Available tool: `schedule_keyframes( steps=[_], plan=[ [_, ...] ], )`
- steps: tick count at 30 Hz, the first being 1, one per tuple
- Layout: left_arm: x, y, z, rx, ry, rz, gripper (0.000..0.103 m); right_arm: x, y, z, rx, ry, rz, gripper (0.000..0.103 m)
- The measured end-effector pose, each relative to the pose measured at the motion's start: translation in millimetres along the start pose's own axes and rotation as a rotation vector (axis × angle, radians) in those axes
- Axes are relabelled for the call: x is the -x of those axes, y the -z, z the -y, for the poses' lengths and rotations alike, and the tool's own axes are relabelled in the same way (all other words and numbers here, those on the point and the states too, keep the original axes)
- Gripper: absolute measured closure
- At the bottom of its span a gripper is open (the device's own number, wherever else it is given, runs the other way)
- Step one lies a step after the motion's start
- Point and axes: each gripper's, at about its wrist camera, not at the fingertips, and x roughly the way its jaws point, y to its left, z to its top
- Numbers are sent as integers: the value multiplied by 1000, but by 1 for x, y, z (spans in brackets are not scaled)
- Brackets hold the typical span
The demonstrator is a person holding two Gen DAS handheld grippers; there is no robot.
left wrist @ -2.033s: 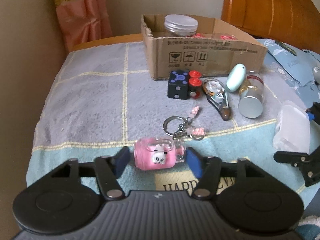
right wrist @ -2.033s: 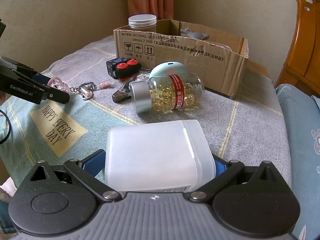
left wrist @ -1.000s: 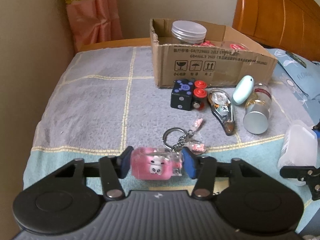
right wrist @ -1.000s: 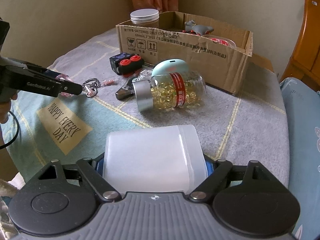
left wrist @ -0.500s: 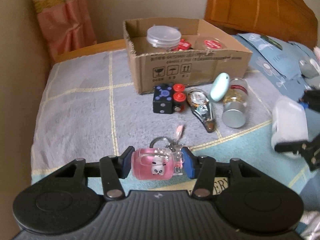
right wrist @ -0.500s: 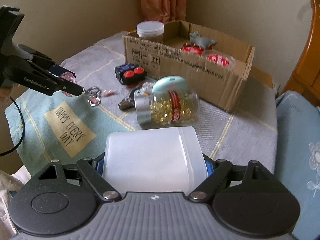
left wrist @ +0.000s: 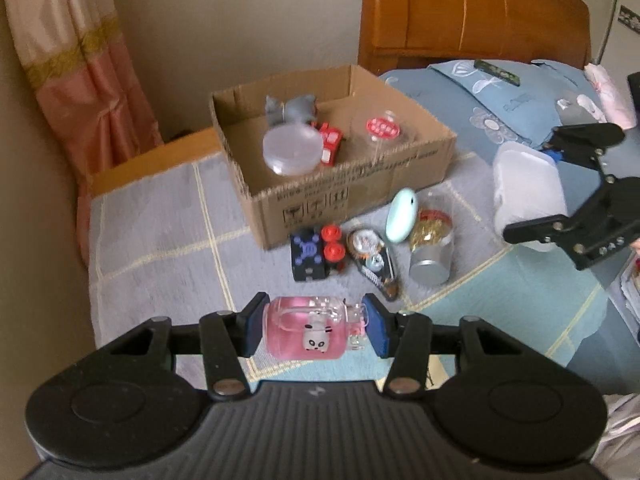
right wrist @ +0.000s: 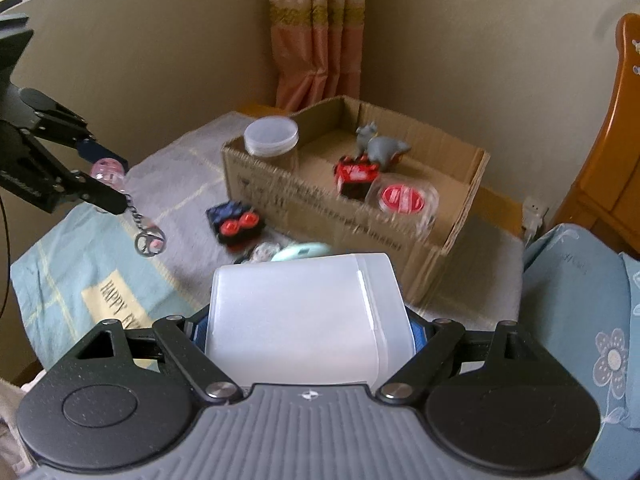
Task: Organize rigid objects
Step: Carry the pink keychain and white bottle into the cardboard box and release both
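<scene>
The left gripper (left wrist: pixel 314 330) pinches the pink keychain charm (left wrist: pixel 310 334) above the desk (left wrist: pixel 160 232); the right gripper (right wrist: pixel 308 332) clamps the white container (right wrist: pixel 308 320). Carry both over the cardboard box (left wrist: pixel 352 196), clearing its wall, chain included. Both are higher than a second ago.

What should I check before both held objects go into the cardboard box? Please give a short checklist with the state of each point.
1. Left gripper shut on the pink keychain case: ok.
2. Right gripper shut on the white plastic container: ok.
3. Key ring hanging free, clear of the cloth: ok.
4. Free floor in the cardboard box for the container: cannot tell; jars and toys fill much of it.
5. Both grippers apart: ok.
6. Container's lid closed: cannot tell.
</scene>
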Motion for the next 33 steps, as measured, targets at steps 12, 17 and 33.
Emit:
schedule_keyframes(
  steps=[12,17,33],
  plan=[
    [27,-76,-15,-72,-29,101,53,-2,-55,32,-34,17,65,15],
    [20,-117,-24,-71,-46,152,54,-11,-76,45,-34,26,70,15],
    [-83,-172,-45,-31,-34,92,35,-43,-98,76,-59,68,42,15]
  ],
)
